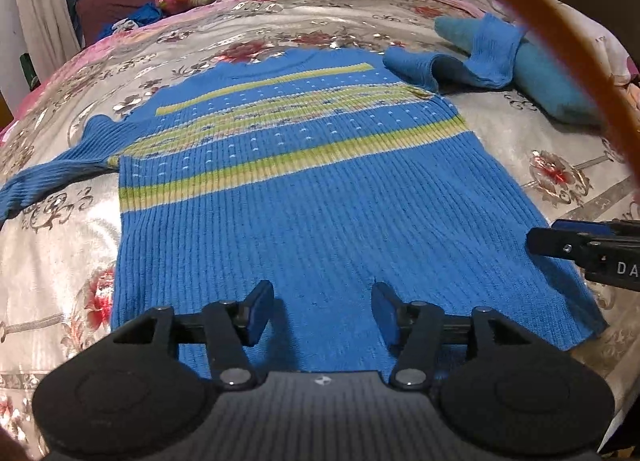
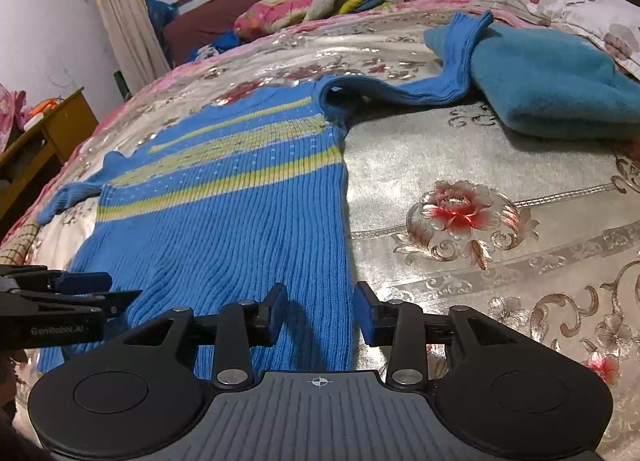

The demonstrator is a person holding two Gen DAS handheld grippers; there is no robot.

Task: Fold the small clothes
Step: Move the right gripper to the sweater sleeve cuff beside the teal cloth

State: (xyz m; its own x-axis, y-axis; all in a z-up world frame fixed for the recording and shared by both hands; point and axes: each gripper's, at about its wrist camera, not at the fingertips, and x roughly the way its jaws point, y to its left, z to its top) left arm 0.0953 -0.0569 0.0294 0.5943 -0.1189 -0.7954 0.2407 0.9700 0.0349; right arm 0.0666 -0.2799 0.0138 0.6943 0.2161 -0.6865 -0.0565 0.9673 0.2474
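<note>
Sweater (image 1: 312,197): one – blue knit, green-striped, spread flat mid-bed, hem toward the near edge of the bed (image 2: 500,269).
Long axis: hem to collar, running straight away from both tools.
Left hand-held gripper (image 1: 322,311): released – pads apart over the hem, nothing pinched.
Right hand-held gripper (image 2: 322,311): released too, straddling the hem's right corner, nearer that side edge.
Sleeves: two – left one (image 1: 52,177) splayed out, right one (image 2: 448,73) draped onto a teal cloth (image 2: 552,89).
Grippers: two.
Likely next: side fold, sleeve in.

place: home bedroom | signs: floral bedspread (image 2: 500,165), pillows (image 2: 280,15), curtain (image 2: 120,13)
</note>
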